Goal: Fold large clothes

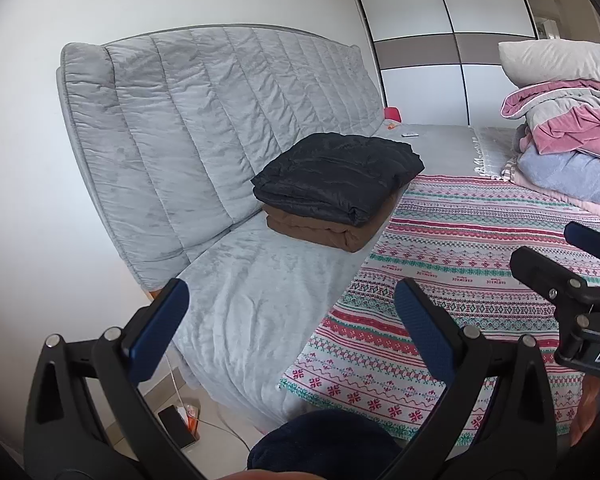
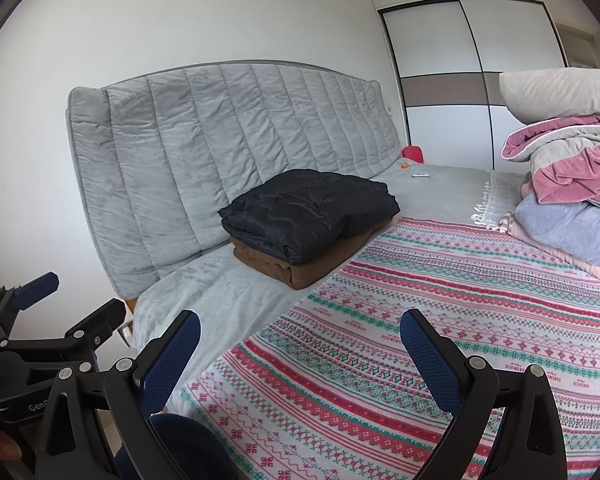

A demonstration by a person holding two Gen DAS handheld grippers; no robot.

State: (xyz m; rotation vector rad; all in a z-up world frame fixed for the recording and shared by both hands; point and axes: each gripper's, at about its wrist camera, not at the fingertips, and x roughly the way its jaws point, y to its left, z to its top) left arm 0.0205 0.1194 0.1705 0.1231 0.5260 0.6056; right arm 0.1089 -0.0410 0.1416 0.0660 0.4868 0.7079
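Note:
A folded black jacket (image 1: 340,178) lies on top of a folded brown garment (image 1: 332,232) on the grey bed, near the headboard; both show in the right wrist view too, black (image 2: 312,212) on brown (image 2: 296,266). My left gripper (image 1: 292,330) is open and empty, held above the bed's near corner. My right gripper (image 2: 300,360) is open and empty, above the patterned blanket (image 2: 420,320). The right gripper shows at the right edge of the left wrist view (image 1: 572,256); the left gripper shows at the left edge of the right wrist view (image 2: 72,300).
A pile of pink, grey and lilac bedding (image 1: 568,144) with a pillow (image 2: 560,94) sits at the right. A padded grey headboard (image 1: 220,128) stands against the wall. A wardrobe (image 2: 472,80) is behind. A box (image 1: 178,426) lies on the floor.

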